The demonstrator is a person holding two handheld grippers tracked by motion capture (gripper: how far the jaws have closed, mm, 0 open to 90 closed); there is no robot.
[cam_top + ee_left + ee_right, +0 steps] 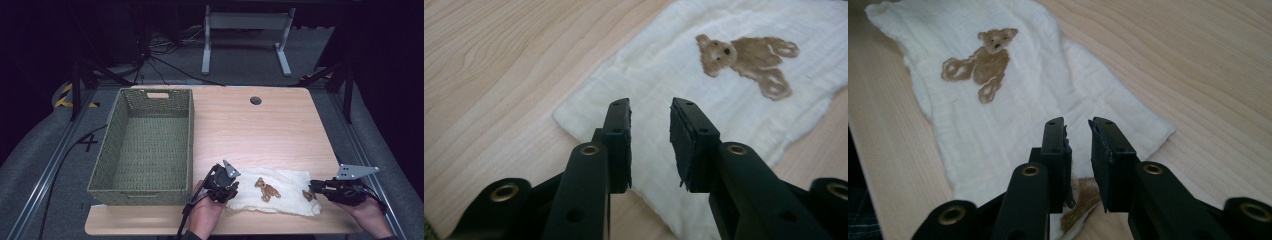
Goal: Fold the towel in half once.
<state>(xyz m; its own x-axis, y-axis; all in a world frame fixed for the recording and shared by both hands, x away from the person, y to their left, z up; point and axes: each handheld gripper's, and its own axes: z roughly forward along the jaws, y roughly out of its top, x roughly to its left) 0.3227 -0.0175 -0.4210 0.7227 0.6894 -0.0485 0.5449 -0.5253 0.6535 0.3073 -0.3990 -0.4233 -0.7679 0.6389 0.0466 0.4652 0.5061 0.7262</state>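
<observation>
Cloth [272, 190] with bear prints, no readable writing, is lying flat along the table's [260, 135] near edge, left gripper [226, 186] and right gripper [315, 189] hovering slightly parted, gripping nothing, over its ends.

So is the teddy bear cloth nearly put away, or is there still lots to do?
Probably lots left. The white teddy bear cloth lies flat on the wooden table, seemingly folded into a strip. The left gripper and right gripper sit at its two ends, jaws slightly apart, pinching nothing. The green wicker basket beside it holds nothing, so if the cloth belongs there, lifting it over is still to come.
</observation>
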